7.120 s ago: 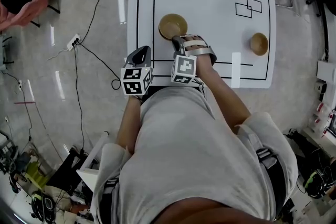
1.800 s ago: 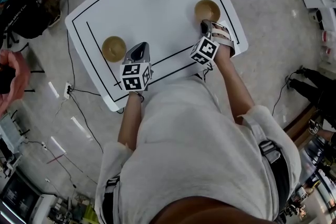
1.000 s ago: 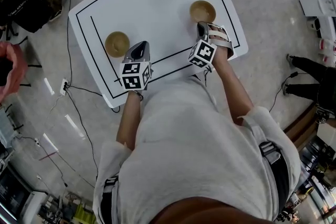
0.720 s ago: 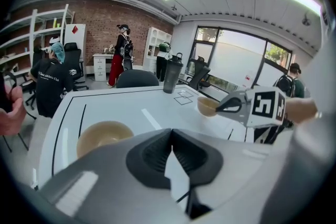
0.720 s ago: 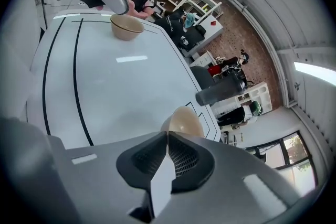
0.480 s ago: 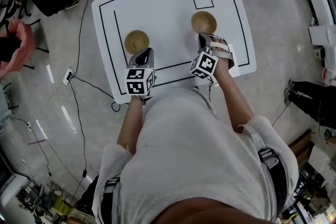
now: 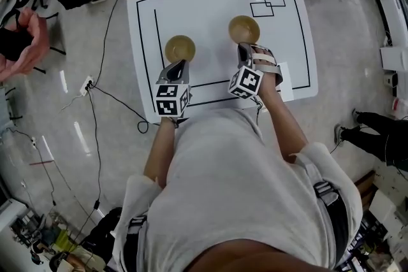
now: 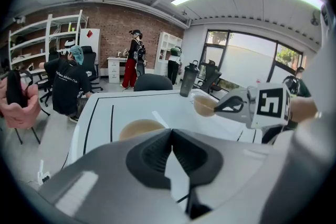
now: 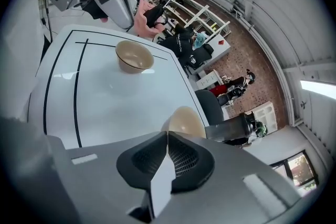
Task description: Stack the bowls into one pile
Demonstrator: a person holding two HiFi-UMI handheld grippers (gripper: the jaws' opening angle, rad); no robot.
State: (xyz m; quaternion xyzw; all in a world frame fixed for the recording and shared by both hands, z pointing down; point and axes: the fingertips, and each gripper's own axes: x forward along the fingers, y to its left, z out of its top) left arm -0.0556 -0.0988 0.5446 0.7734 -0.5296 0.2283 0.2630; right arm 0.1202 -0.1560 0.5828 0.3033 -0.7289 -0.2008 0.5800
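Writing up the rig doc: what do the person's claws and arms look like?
Both the left claw and right claw have grey shells tapering to a point, with black ribbed pads inside. Each carries a white cube printed with black square markers. Pale bands cross the right one's body. The person wears a light grey short-sleeved T-shirt.

left gripper (image 7: 179, 65) closed, empty; right gripper (image 7: 243, 48) closed, empty; both angled down, side by side.
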